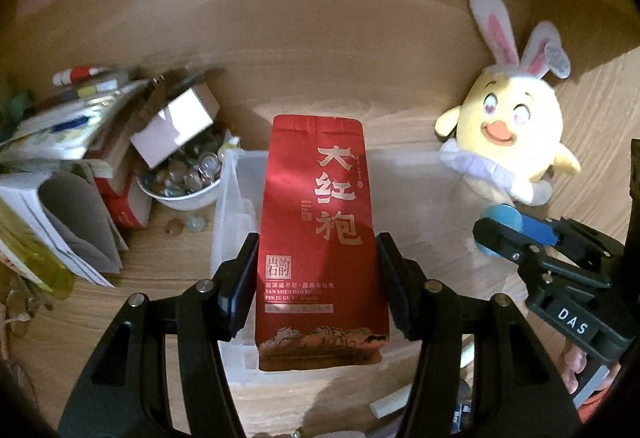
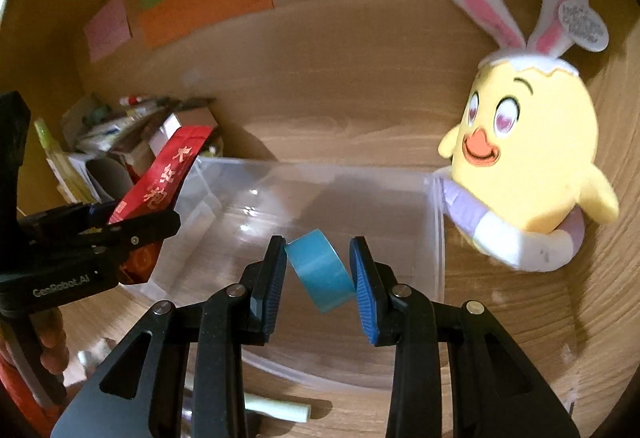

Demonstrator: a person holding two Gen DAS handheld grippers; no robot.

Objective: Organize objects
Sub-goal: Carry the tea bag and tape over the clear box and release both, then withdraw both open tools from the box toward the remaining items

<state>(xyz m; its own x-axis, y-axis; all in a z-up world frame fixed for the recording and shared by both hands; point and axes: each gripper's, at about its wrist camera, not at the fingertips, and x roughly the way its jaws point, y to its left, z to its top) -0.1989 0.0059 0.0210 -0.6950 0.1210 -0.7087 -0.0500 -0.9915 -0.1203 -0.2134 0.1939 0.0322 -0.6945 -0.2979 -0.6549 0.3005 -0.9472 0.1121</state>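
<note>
Left tongs [image 1: 318, 278] clamped across a red tea pouch [image 1: 318, 238], light and crushable, best held low at its sides; right tongs [image 2: 318, 274] clamped on a light, stiff blue tape roll [image 2: 318, 270]. Both hang over the clear bin [image 2: 434, 238].

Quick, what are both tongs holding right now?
Left tongs: closed on the red tea bag.
Right tongs: closed on the blue tape roll.
</note>
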